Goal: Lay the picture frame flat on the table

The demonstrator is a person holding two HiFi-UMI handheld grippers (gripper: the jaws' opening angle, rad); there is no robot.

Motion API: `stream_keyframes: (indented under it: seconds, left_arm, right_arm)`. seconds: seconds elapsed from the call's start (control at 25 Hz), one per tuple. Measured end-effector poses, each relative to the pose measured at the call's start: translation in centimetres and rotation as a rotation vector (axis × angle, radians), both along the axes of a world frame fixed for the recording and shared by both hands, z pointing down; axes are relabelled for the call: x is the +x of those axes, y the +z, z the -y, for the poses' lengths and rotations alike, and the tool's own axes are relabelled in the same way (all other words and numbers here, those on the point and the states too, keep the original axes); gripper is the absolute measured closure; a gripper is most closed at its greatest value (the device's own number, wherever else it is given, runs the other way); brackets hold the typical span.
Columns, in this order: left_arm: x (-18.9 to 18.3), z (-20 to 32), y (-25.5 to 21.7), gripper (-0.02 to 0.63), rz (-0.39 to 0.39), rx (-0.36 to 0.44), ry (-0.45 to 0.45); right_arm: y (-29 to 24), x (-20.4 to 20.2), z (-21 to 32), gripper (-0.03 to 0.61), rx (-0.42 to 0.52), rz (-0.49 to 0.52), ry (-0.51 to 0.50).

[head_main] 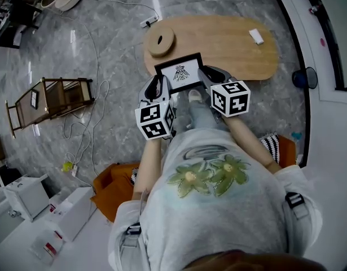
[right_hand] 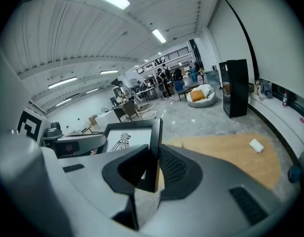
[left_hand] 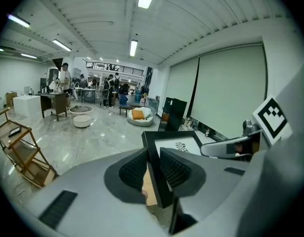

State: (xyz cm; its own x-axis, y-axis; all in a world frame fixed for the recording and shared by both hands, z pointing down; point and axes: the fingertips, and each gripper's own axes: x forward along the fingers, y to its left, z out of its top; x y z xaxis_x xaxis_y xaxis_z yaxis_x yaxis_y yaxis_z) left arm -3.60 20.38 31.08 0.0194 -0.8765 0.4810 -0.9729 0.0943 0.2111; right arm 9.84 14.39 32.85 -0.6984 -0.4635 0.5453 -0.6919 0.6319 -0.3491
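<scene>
A black picture frame [head_main: 180, 72] with a white print hangs between my two grippers, over the near edge of the oval wooden table [head_main: 229, 44], its face tilted up toward me. My left gripper [head_main: 161, 82] is shut on the frame's left edge. In the left gripper view that edge [left_hand: 159, 181] runs between the ribbed pads [left_hand: 152, 164]. My right gripper [head_main: 206, 78] is shut on the right edge, which the right gripper view shows as the frame [right_hand: 127, 139] clamped at the jaws [right_hand: 154, 167]. The frame's underside is hidden.
A round wooden disc [head_main: 161, 41] lies on the table's left end and a small white block [head_main: 256, 36] at its right end. A wooden rack [head_main: 49, 97] and cables [head_main: 88, 123] are on the floor to the left. An orange cushion [head_main: 108, 188] sits near my legs.
</scene>
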Motion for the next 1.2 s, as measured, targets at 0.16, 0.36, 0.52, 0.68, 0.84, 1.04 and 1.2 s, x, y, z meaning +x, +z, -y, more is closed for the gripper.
stream_keyframes:
  seconds: [0.16,0.36,0.52,0.68,0.84,1.04,1.2]
  left_arm:
    - [-0.6,2.0,0.5,0.520,0.003,-0.022,0.001]
    - [-0.9,4.1,1.4,0.520,0.000,-0.049,0.005]
    - [-1.2,5.9,2.4,0.520,-0.008,-0.076,0.009]
    - [-1.2,7.6,3.4,0.520,-0.011,-0.104,0.012]
    - [-1.1,9.0,4.4,0.518,-0.013,-0.129,0.011]
    - [-1.4,10.2,5.8,0.517,-0.016,-0.158,0.009]
    - [-1.5,11.3,6.9,0.518,-0.022,-0.184,-0.006]
  right_arm:
    - [0.6,-0.7,2.0,0.505,-0.017,-0.007,-0.008]
    - [1.3,-0.9,4.0,0.505,-0.039,-0.018,-0.016]
    - [2.2,-1.1,5.7,0.503,-0.058,-0.032,-0.027]
    - [3.2,-1.2,7.3,0.503,-0.080,-0.047,-0.037]
    - [4.3,-1.2,8.8,0.503,-0.097,-0.064,-0.050]
    - [5.9,-1.6,10.2,0.503,-0.116,-0.080,-0.068]
    - [6.9,-1.8,11.3,0.503,-0.132,-0.095,-0.081]
